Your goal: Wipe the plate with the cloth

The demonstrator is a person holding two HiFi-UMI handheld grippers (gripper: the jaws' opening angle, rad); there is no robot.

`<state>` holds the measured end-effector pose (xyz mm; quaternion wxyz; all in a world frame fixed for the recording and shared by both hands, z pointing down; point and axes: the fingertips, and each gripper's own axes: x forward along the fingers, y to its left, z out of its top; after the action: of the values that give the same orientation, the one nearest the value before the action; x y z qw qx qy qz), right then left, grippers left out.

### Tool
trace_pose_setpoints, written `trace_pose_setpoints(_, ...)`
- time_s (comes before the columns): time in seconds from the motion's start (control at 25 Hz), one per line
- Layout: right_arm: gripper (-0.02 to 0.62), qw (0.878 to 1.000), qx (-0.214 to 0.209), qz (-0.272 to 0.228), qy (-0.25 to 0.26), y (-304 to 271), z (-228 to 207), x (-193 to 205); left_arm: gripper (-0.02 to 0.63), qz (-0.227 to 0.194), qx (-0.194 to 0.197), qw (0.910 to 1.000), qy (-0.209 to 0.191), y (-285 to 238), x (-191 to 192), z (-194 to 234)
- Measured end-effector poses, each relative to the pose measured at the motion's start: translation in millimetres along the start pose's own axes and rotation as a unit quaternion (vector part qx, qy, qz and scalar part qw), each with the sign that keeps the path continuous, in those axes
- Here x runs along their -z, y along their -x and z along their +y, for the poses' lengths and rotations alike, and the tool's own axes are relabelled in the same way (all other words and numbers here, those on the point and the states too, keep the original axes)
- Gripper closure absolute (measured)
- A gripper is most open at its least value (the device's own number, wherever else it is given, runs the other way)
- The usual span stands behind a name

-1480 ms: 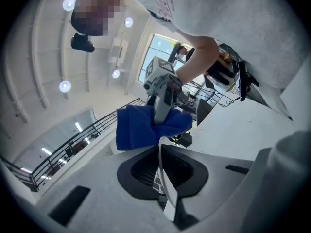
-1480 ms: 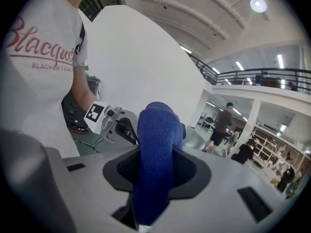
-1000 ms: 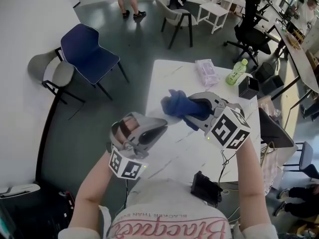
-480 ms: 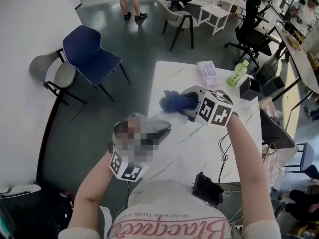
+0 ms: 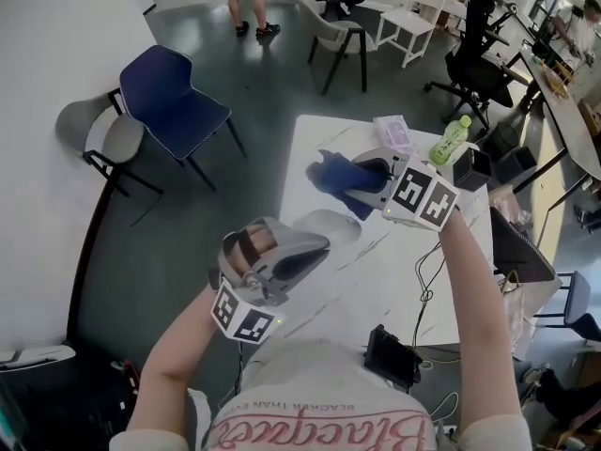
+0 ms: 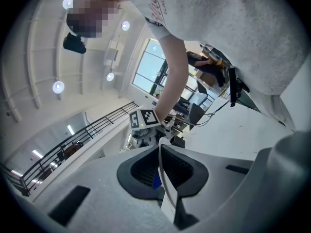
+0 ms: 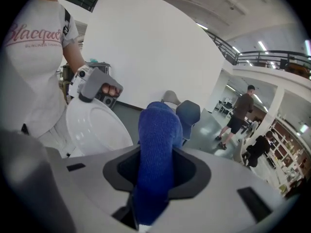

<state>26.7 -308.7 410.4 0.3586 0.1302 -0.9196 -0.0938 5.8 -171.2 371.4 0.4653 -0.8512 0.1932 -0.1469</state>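
Observation:
In the head view my left gripper (image 5: 317,248) is shut on the rim of a white plate (image 5: 334,225), which it holds on edge over the table's left side. The left gripper view shows that thin plate rim (image 6: 166,186) pinched between the pads. My right gripper (image 5: 364,180) is shut on a blue cloth (image 5: 333,177), just beyond the plate and apart from it. In the right gripper view the cloth (image 7: 158,130) bulges out of the jaws, with the plate (image 7: 97,130) to its lower left and the left gripper (image 7: 95,84) above it.
The white table (image 5: 394,271) carries a green bottle (image 5: 449,139), a tissue packet (image 5: 390,132) and a black box (image 5: 470,167) at its far end. A black device (image 5: 390,355) lies at the near edge. A blue chair (image 5: 169,101) and a grey chair (image 5: 103,139) stand at left.
My right gripper has carried the blue cloth a little farther away and to the right. The left gripper has hardly moved, and the plate now shows beyond it.

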Motion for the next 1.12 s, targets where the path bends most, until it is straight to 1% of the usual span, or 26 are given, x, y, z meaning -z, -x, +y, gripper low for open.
trace_pose_setpoints(0.08,0.469,1.000,-0.018,-0.007,0.010,14.8,6.2,-13.2,0.589,-0.001,0.005,1.0000,0.000,-0.9,0.9,-2.0)
trace_pose_setpoints(0.2,0.469,0.998,-0.058,-0.019,0.027,35.5,23.2,-34.7,0.590,-0.002,0.012,0.9999,-0.004,-3.1,1.2,-4.9)
trace_pose_setpoints(0.36,0.469,0.991,-0.123,-0.025,0.053,51.6,55.4,-57.6,0.589,-0.006,0.020,0.9997,-0.011,-5.4,1.6,-6.2)
trace_pose_setpoints(0.44,0.469,0.986,-0.154,-0.024,0.059,54.5,70.1,-65.1,0.590,-0.009,0.027,0.9994,-0.020,-6.0,-0.4,-8.0)
trace_pose_setpoints(0.52,0.470,0.982,-0.183,-0.018,0.052,54.3,80.8,-68.5,0.589,-0.013,0.038,0.9983,-0.044,-7.0,-3.4,-11.7)
trace_pose_setpoints(0.64,0.472,0.975,-0.219,-0.003,0.034,45.9,89.4,-63.7,0.589,-0.016,0.058,0.9933,-0.099,-8.5,-5.6,-20.2)
trace_pose_setpoints(0.72,0.472,0.973,-0.231,-0.001,0.016,37.5,90.0,-58.1,0.589,-0.016,0.069,0.9901,-0.121,-8.7,-5.2,-24.4)
trace_pose_setpoints(0.88,0.472,0.974,-0.225,-0.011,-0.017,21.5,81.0,-50.8,0.589,-0.016,0.075,0.9881,-0.134,-7.3,-4.1,-26.0)
trace_pose_setpoints(1.0,0.472,0.976,-0.218,0.001,-0.021,8.6,74.8,-43.7,0.589,-0.017,0.078,0.9868,-0.141,-7.8,-6.1,-24.8)
trace_pose_setpoints(1.12,0.473,0.977,-0.209,0.024,-0.018,-5.0,70.7,-33.2,0.589,-0.020,0.077,0.9874,-0.137,-7.5,-11.0,-24.1)
